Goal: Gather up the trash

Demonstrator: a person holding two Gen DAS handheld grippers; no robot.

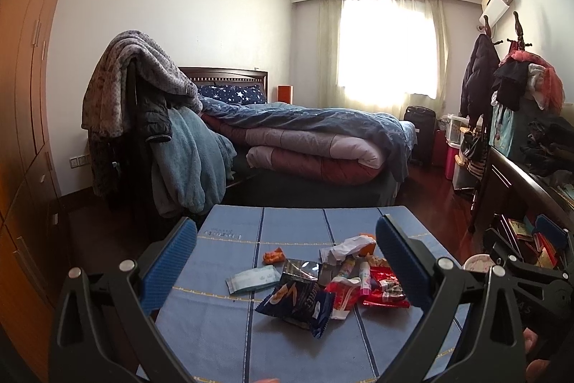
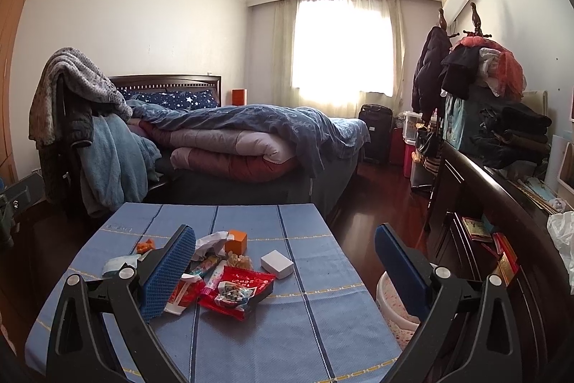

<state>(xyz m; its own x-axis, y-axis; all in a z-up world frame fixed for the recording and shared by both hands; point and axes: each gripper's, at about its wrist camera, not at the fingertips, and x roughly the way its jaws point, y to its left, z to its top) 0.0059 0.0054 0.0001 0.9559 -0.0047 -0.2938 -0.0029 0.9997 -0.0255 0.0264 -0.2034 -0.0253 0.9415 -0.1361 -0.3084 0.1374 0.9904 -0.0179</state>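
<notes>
A pile of trash lies on the blue-clothed table: a dark blue snack bag, red wrappers, a pale tissue pack, an orange wrapper and crumpled white paper. In the right wrist view the red wrappers, an orange box and a small white box show. My left gripper is open above the pile, holding nothing. My right gripper is open above the table's right part, holding nothing. A white bin stands at the table's right edge.
A bed with piled quilts stands behind the table. A chair draped with blankets is at the left. A dark cabinet with stacked clothes and a coat rack line the right wall. A wardrobe is on the left.
</notes>
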